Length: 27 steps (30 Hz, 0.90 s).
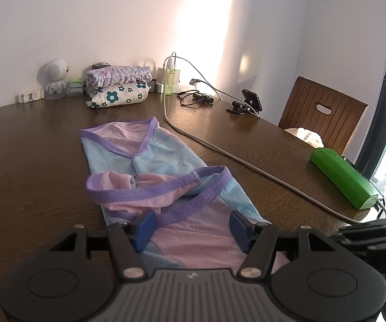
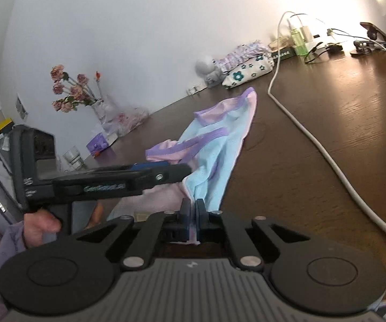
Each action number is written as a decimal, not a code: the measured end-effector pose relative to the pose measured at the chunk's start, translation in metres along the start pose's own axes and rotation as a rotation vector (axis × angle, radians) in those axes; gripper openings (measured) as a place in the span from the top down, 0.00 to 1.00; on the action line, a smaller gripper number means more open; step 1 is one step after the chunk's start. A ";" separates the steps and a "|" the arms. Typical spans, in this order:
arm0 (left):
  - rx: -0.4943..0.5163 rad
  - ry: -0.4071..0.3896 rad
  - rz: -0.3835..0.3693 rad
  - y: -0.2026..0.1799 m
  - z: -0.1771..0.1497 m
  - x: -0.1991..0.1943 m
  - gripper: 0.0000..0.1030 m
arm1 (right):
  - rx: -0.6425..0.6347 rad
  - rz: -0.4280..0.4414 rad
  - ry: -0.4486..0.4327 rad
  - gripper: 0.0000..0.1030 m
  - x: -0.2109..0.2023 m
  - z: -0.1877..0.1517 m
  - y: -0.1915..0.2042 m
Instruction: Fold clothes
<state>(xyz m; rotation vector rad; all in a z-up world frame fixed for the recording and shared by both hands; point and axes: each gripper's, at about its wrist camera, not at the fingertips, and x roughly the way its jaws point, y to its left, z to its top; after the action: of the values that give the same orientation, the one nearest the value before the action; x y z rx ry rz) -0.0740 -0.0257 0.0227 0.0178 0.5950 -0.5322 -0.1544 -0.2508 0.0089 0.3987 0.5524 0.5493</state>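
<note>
A light blue and pink mesh garment with purple binding (image 1: 150, 166) lies stretched lengthwise along a dark brown wooden worktop (image 1: 32, 147), one piece mid-fold. The right gripper (image 2: 192, 216) has its two blue pads pinched tight on the garment's near edge, apparently to lift or carry that end across. The left gripper (image 1: 190, 226) stands about half open, its blue pads (image 1: 142, 228) straddling the pink near end with cloth between them but not visibly squeezed, likely steadying or waiting to take its own hold. From the right wrist view, a hand (image 2: 39, 224) grips the left gripper's handle.

Two folded pieces already sit stacked at the wall: a ruffled lilac floral one (image 1: 119, 76) atop a white one with teal flowers (image 1: 118, 96), kept well apart from the working area. One white cable (image 1: 219, 147) snakes past the garment's right side. One green cylindrical case (image 1: 343, 177) rests near the worktop's edge, one wooden chair (image 1: 324, 112) behind it, and one small white robot figurine (image 1: 55, 76) stands by the wall.
</note>
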 end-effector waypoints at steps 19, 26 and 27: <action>-0.207 -0.070 0.063 0.036 -0.015 -0.043 0.32 | -0.067 -0.043 0.005 0.86 0.022 0.018 0.005; -0.283 -0.119 0.195 0.052 -0.006 -0.047 0.31 | -0.117 -0.040 0.023 0.82 0.021 0.030 0.010; -0.293 -0.118 0.197 0.054 -0.003 -0.047 0.31 | -0.122 -0.042 0.010 0.71 0.021 0.035 0.009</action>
<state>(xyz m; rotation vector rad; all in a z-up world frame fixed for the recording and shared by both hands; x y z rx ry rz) -0.0822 0.0438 0.0383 -0.2290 0.5444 -0.2495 -0.1228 -0.2383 0.0326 0.2677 0.5331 0.5423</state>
